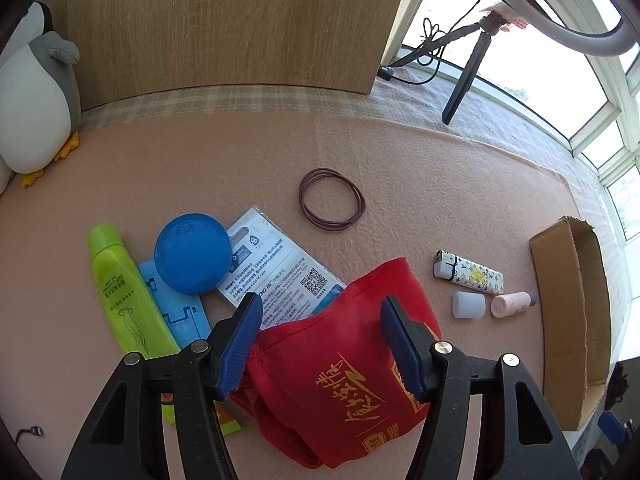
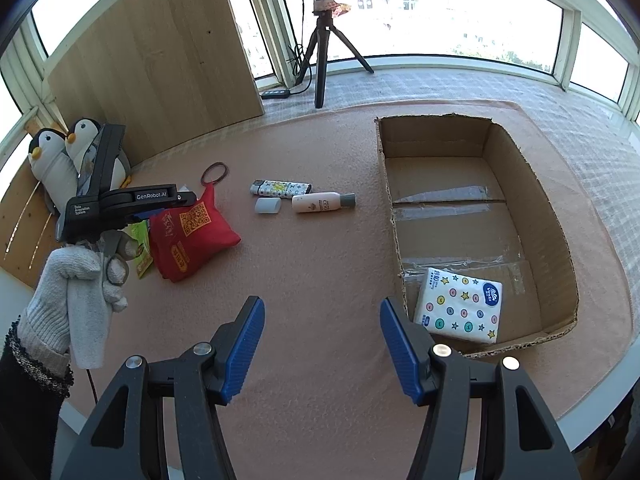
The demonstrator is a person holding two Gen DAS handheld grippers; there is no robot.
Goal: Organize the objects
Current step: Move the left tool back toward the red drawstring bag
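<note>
My left gripper [image 1: 320,320] stands with jaws apart over the red pouch [image 1: 344,380], which lies between them. My right gripper [image 2: 322,322] is likewise spread, empty; cardboard box [image 2: 532,208] ahead-right holds a tissue pack [image 2: 460,304].

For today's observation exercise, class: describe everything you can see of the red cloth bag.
The red cloth bag looks like soft fabric, printed with gold characters and a QR code. It lies slumped on the pink mat, overlapping a printed packet. The left gripper hovers open above it, one finger on each side. Whether they touch it is unclear.
</note>
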